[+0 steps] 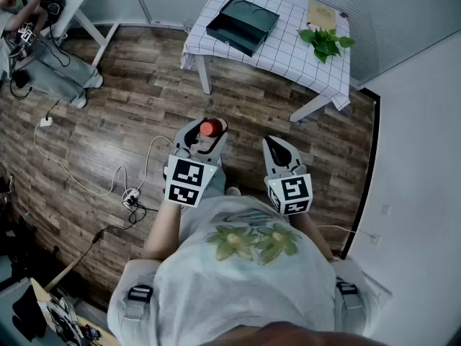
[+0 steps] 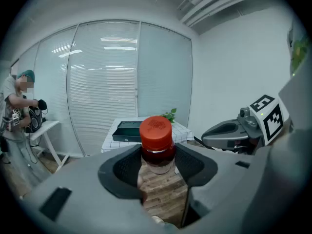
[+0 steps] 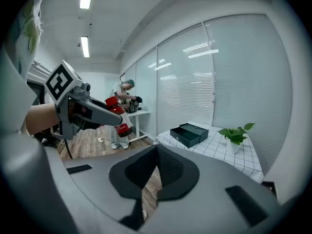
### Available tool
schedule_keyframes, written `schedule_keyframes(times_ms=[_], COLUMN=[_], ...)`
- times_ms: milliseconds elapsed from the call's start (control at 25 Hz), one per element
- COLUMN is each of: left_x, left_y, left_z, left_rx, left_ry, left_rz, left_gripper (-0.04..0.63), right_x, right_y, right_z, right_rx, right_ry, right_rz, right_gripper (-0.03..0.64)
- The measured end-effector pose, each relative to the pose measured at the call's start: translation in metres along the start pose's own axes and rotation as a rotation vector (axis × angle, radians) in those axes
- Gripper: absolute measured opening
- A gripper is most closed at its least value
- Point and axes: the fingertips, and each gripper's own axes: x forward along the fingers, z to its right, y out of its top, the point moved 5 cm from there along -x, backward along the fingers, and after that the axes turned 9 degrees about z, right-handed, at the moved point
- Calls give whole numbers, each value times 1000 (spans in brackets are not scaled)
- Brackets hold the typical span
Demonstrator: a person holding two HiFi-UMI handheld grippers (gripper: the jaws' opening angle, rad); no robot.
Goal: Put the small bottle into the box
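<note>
L gripper [image 1: 204, 137]: fingers pinch bottle [image 2: 156, 143], red cap up, above floor [image 1: 130, 107].
R gripper [image 3: 156, 152]: fingers pressed together, empty.
Box [image 1: 243, 24]: open, on desk [image 1: 302, 58], well apart from bottle.

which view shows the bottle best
Left gripper view: the bottle sits close and central, red cap and body clear, clamped between the jaws. Head view shows only its cap from above; right gripper view shows it small, side-on, in the left gripper.
</note>
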Motion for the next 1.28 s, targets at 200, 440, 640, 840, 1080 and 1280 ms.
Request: schedule_keyframes(times_ms=[200, 440, 640, 840, 1080, 1280], left_x=[15, 38, 54, 67, 83, 107], left_y=[12, 23, 28, 30, 28, 31], left_z=[-28, -65, -88, -105, -116, -125], left_rx=[11, 16, 31, 38, 16, 22], left_ry=[-5, -17, -42, -64, -85, -102], left_rz=[5, 10, 10, 20, 19, 2], left_gripper=[221, 221, 221, 221, 221, 221], right_x=[32, 79, 104, 121, 135, 149], right_y=[10, 27, 34, 32, 31, 33], right_z=[4, 12, 17, 23, 36, 60], right_rx=[-1, -13, 14, 17, 18, 35], right_ry=[0, -15, -48, -88, -115, -158], right_rz=[0, 23, 44, 57, 44, 45], right_gripper=[8, 8, 8, 8, 8, 8])
